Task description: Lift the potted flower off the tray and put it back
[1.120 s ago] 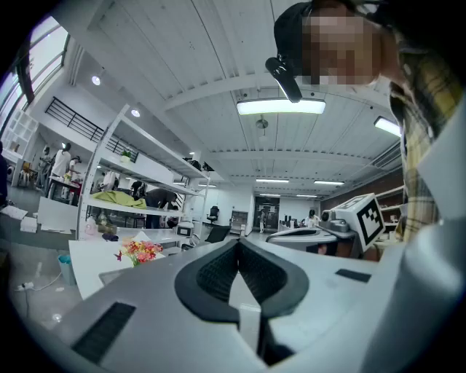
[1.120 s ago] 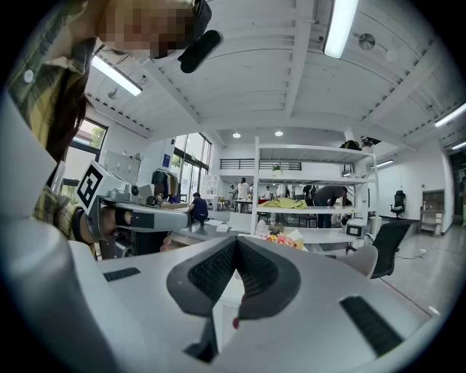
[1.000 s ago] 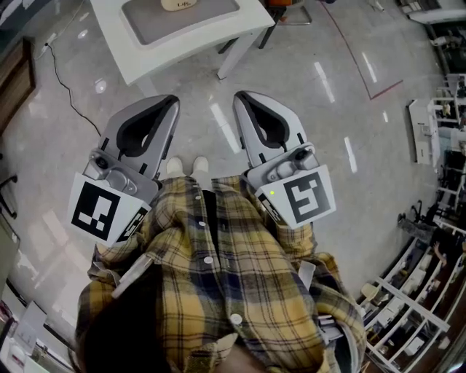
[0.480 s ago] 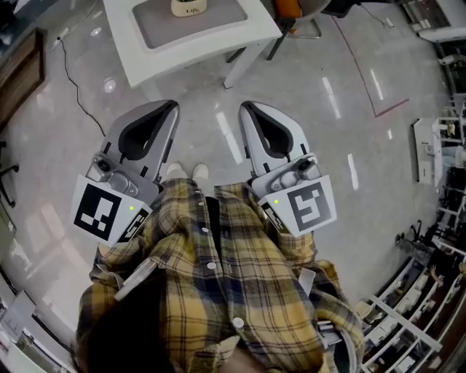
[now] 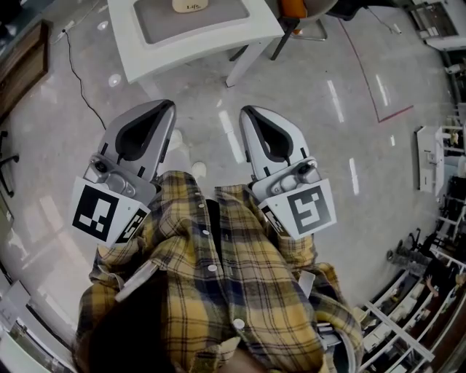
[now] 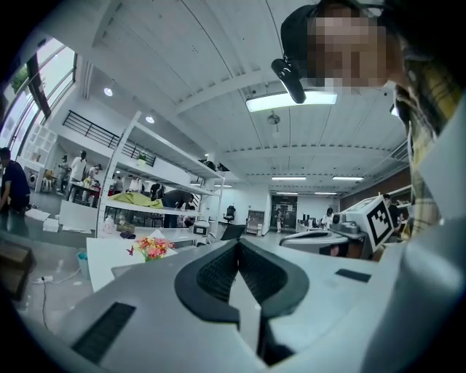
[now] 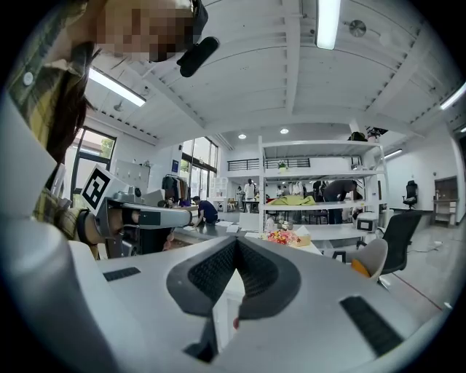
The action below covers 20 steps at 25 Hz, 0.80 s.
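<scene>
left gripper (image 5: pixel 167 106) and right gripper (image 5: pixel 246 112) sit side by side over the floor, just beyond the plaid shirt (image 5: pixel 218 291); both have jaws pressed together with nothing between them. potted flower (image 5: pixel 191 5) stands on the grey tray (image 5: pixel 226 16) on the white table (image 5: pixel 182 57), far ahead, well apart from both grippers.

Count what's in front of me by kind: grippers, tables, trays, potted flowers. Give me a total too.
grippers: 2, the left gripper and the right gripper
white table: 1
grey tray: 1
potted flower: 1
total: 5
</scene>
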Tool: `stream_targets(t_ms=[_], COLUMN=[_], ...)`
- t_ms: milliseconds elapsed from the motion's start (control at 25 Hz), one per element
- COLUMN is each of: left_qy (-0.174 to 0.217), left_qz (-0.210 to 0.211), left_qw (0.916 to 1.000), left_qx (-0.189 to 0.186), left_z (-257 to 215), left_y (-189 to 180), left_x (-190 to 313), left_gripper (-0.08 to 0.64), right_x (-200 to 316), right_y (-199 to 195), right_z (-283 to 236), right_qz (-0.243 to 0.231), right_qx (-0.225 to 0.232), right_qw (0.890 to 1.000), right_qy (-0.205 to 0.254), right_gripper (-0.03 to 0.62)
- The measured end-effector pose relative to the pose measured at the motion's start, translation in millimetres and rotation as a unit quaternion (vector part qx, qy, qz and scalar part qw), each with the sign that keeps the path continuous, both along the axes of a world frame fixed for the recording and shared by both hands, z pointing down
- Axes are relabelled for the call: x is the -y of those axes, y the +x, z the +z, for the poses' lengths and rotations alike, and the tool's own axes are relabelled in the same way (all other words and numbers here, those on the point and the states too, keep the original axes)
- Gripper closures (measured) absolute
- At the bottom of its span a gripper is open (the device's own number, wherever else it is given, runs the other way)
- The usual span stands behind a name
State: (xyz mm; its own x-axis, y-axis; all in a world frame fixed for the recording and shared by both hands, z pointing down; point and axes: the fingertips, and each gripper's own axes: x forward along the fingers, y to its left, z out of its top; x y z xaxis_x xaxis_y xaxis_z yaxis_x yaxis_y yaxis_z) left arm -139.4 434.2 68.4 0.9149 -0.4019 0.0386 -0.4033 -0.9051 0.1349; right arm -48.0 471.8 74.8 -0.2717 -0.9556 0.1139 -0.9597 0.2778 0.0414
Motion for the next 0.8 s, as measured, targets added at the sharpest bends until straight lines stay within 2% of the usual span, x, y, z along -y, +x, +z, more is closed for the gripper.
stream_targets(t_ms=[360,800], left_qy=[-0.005,0.0], left_qz=[0.002,0.008], left_qw=[1.0,1.0], left_qx=[0.002,-0.002], left_z=[9,0], left_y=[11,33], left_x=[42,169], left_gripper=[0.552,0.552], right_x=[43,169], right_y=[7,23], right_z=[8,-3], right_qz=[-0.002,-0.003], right_qx=[0.0,-0.012], right_qw=[1.0,1.0], right_qy=[-0.006,-0.012], right_gripper=[0.595,0.595])
